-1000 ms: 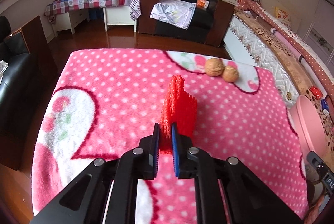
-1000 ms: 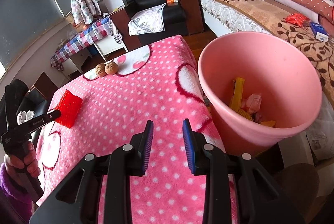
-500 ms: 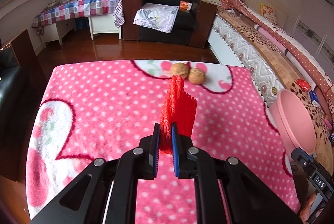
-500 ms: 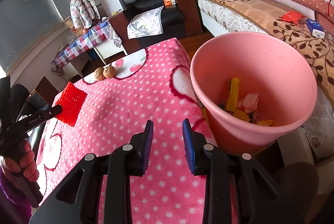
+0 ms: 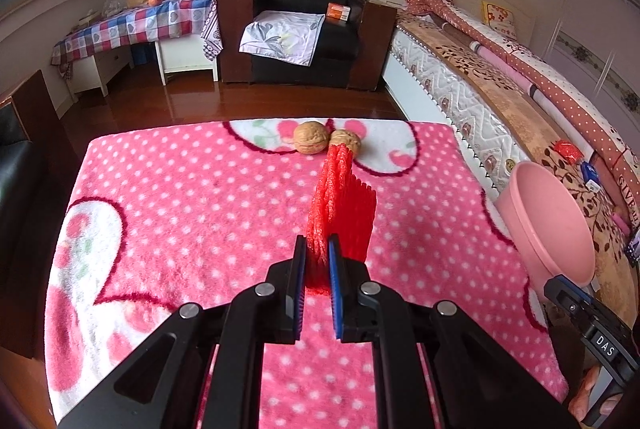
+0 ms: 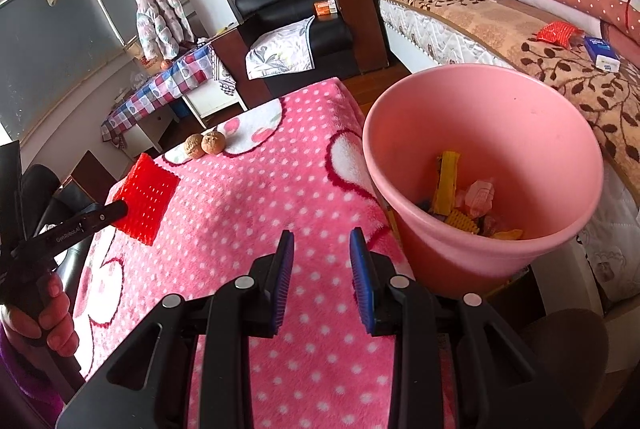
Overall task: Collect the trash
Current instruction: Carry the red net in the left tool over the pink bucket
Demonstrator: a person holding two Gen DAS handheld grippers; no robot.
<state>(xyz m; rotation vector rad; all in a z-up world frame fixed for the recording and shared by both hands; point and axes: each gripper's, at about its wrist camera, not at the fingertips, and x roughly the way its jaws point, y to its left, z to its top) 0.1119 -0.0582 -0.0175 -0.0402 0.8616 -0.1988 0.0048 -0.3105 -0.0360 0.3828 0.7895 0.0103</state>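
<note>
Covering the whole table is a pink blanket point(image 5: 200, 197) dotted white, with big heart and cherry shapes on it. Just off its right edge stands a pink bin point(image 6: 492, 133), upright, with yellow and pink scraps lying in the bottom. The left gripper point(image 5: 317, 249) is held above the blanket with its jaws pinched tight on one edge of a red foam net point(image 5: 340, 205), which stands up on edge past the fingertips, clear of the cloth. The right gripper point(image 6: 322, 249) hangs near the bin's rim with its jaws a little apart and nothing between them. At the blanket's far edge two walnuts point(image 5: 326, 142) sit touching each other.
</note>
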